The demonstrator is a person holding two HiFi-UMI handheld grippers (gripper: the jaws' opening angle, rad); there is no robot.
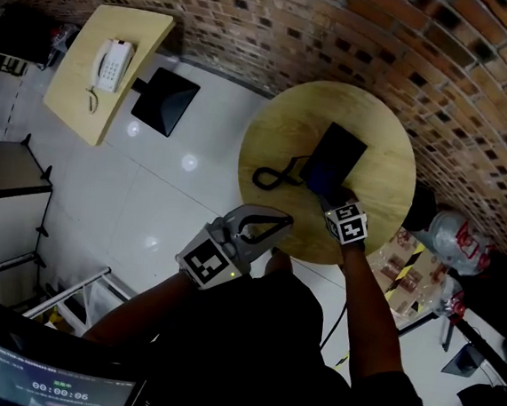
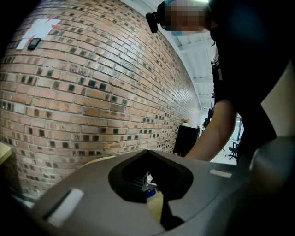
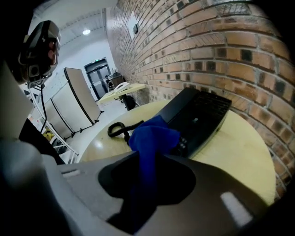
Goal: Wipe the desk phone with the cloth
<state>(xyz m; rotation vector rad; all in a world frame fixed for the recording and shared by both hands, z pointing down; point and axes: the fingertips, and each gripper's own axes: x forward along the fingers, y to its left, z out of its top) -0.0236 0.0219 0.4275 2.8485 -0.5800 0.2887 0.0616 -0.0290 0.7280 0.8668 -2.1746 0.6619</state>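
- The desk phone (image 1: pixel 340 154) lies near the middle of the round worktop (image 1: pixel 282 133), with bare wood around it on every side out to the rim.
- The brick wall (image 1: pixel 385 41) runs close behind the worktop's far edge, beyond the desk phone. Open floor lies on the phone's other sides.
- The right hand-held gripper (image 1: pixel 327 194) is clenched on the blue cloth (image 3: pixel 154 136), whose bunched end touches the desk phone's near corner.
- A coiled cord (image 1: pixel 272 176) lies just beside the desk phone, left of the cloth.
- The left hand-held gripper (image 1: pixel 273 226) hovers at the worktop's near rim, apart from the desk phone. Its jaws are closed together, with nothing between them.
- The cloth's lower part is lost in shadow between the right jaws, and the phone's keys are too dark to read.
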